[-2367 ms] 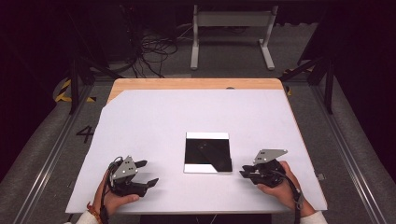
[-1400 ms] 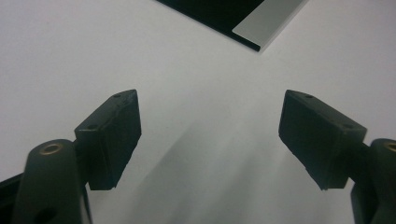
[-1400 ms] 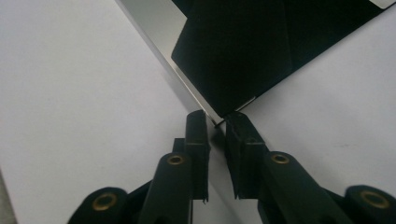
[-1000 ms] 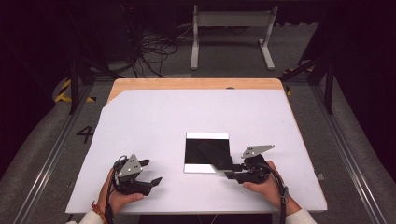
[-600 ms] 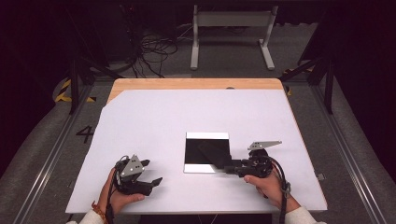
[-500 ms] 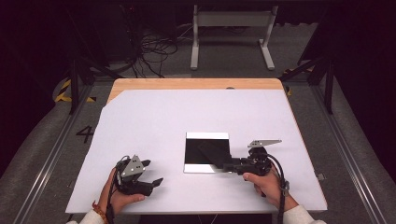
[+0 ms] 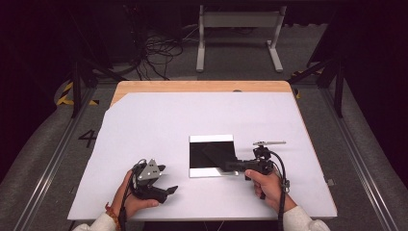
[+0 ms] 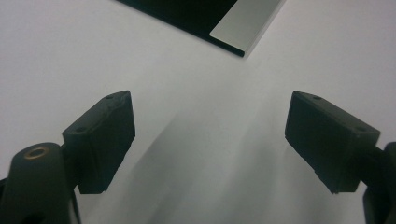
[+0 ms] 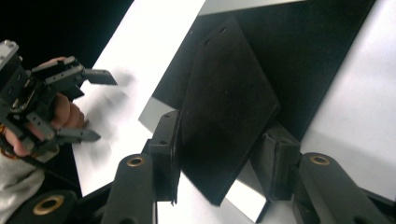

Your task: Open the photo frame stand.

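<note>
So the right gripper (image 7: pixel 230 166) has slid in from the table's right edge since a couple of seconds back and now sits at the near right corner of the flat black box (image 7: pixel 211 155), which hasn't moved and lies a bit right of centre on the white table cover (image 7: pixel 159 120). In the right gripper view there's a thin black flap (image 9: pixel 226 100) standing up between the jaws, tilted off the box's dark surface; the jaws have just been closing a little and look pressed against its edges, so I'd say the flap is caught and getting peeled up, which reads to me as the start of opening the box. The left gripper (image 7: pixel 166 190) has only drifted slightly along the near edge; its jaws have just been opening a touch, stand wide apart with nothing but bare cover between them, and a silver-edged corner of the box (image 8: pixel 233 28) sits well ahead of it. Count: one box, one flap, two grippers, one cover over a wooden tabletop (image 7: pixel 192 86).
</note>
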A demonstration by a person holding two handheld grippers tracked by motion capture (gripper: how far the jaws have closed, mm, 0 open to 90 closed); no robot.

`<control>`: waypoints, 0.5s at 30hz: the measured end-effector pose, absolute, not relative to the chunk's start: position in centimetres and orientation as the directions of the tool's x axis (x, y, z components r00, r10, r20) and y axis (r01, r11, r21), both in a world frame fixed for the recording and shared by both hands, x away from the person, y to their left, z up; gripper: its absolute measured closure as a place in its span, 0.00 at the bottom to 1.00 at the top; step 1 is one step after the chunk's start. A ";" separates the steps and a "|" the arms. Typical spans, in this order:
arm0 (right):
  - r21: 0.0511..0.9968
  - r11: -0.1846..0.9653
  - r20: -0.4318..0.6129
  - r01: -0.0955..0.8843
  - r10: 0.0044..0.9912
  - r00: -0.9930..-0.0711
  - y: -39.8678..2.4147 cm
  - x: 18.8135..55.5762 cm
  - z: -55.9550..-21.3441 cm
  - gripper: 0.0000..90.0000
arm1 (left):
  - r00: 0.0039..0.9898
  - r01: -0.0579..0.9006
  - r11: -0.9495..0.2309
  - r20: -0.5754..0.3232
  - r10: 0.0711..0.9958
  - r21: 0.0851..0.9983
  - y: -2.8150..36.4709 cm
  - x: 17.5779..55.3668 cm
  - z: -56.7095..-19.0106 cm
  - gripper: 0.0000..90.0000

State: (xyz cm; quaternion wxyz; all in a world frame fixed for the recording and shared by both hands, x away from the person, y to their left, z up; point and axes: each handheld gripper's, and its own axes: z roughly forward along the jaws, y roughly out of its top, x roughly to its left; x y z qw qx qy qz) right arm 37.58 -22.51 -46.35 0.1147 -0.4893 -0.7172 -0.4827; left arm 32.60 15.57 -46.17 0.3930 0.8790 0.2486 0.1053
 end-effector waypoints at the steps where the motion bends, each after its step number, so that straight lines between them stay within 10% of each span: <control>1: 0.580 0.055 0.637 0.813 0.591 -0.495 -22.5 37.6 -46.4 0.64 | 0.854 0.354 -0.568 -0.010 0.520 0.743 15.6 32.6 -46.2 0.19; 15: 0.647 0.050 0.618 0.761 0.551 -0.561 -22.7 37.5 -46.3 0.71 | 0.852 0.449 -0.508 -0.181 0.491 0.735 12.0 37.2 -46.0 0.18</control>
